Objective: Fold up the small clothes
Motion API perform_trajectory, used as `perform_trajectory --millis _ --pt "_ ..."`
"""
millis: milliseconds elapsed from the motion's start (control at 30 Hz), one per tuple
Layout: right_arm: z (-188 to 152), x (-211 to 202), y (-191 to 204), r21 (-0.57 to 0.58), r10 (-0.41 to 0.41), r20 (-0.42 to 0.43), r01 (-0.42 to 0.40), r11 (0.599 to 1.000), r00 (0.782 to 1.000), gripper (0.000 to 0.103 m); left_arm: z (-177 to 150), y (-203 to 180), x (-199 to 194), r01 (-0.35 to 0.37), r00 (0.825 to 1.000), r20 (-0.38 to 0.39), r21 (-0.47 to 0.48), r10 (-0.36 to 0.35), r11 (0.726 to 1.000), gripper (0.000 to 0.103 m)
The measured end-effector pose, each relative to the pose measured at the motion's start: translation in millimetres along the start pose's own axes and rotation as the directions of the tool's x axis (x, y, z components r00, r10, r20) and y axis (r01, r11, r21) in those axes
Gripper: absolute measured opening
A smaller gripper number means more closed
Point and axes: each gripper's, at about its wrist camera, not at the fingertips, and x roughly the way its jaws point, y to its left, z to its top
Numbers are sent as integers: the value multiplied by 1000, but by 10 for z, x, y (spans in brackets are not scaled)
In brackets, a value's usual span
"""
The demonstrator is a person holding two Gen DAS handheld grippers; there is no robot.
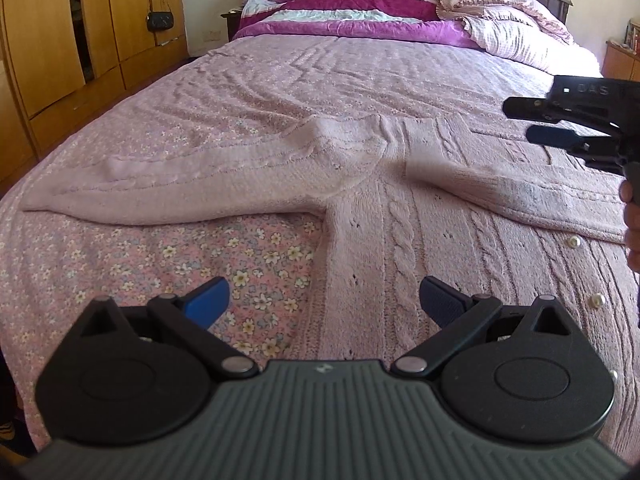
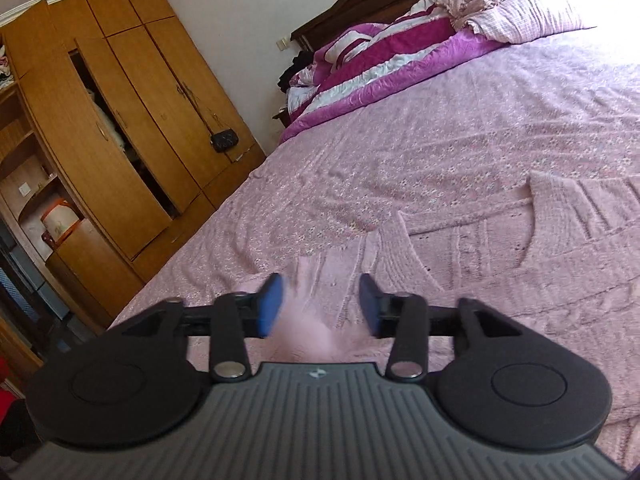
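A pale pink cable-knit cardigan (image 1: 400, 216) lies spread flat on the bed (image 1: 200, 92), over a pink flowered bedsheet (image 1: 240, 256), and everything else can be placed from it. One sleeve (image 1: 180, 184) stretches out to the cardigan's left and lies flat on the sheet; the other sleeve (image 1: 500, 188) runs across its right side, looking blurred near the cuff. A few small pearly buttons (image 1: 575, 242) sit along the cardigan's right edge. The left gripper (image 1: 324, 300) hovers over the cardigan's near hem with its blue-padded fingers (image 1: 210, 300) spread wide apart, one pad over the sheet and one over the knit, holding nothing. The right gripper (image 1: 532, 120) shows at the cardigan's far right, above the sleeve; in its own view the right gripper (image 2: 320, 308) has its fingers (image 2: 270, 306) parted, with a blurred fold of pink knit (image 2: 308, 320) between them, and whether the pads touch that fabric cannot be told. Beyond the cardigan, at the head of the bed, a purple and white quilt (image 1: 340, 16) is bunched up beside a pink ruffled pillow (image 1: 516, 8). To the cardigan's left stands a wooden wardrobe (image 1: 60, 48) with a small black purse (image 1: 160, 21) hanging on its door.
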Motion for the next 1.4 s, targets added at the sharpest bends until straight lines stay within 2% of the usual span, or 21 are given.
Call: perform_trajectory --millis 200,400,600,633,767,1033,1133,1200,1300,1400 --pt "13 -301 -167 -4 -37 -6 37 999 999 61 114 -32 36 41 999 11 7 -41 999 103" --pt "-68 -715 -437 -27 -139 7 139 990 990 67 344 -162 163 90 993 66 51 -93 995 103" --pt "-189 -1026 -753 -64 -287 61 291 955 956 71 625 -284 419 219 970 96 50 -223 975 103" --pt "-213 -1059 -797 -68 -309 69 313 947 949 72 676 -311 480 241 964 98 54 -246 969 100" --pt "-321 -1119 -949 -85 -362 87 369 925 928 74 805 -403 770 310 946 77 60 -314 949 97" --pt "-545 -1061 -1110 -144 -354 95 365 920 930 79 789 -464 1111 395 914 55 117 -403 911 97" --pt "-550 -1046 -1162 -123 -338 101 349 929 936 80 763 -476 1204 456 889 10 87 -459 886 92" --pt "-556 -1047 -1168 -115 -327 105 338 934 939 81 725 -488 1253 478 878 -6 61 -479 876 91" --pt "-555 -1040 -1183 -107 -316 105 327 939 943 82 691 -511 1264 477 878 7 64 -479 876 85" --pt "-560 -1025 -1172 -110 -314 105 325 939 944 83 711 -494 1254 478 877 26 54 -480 876 72"
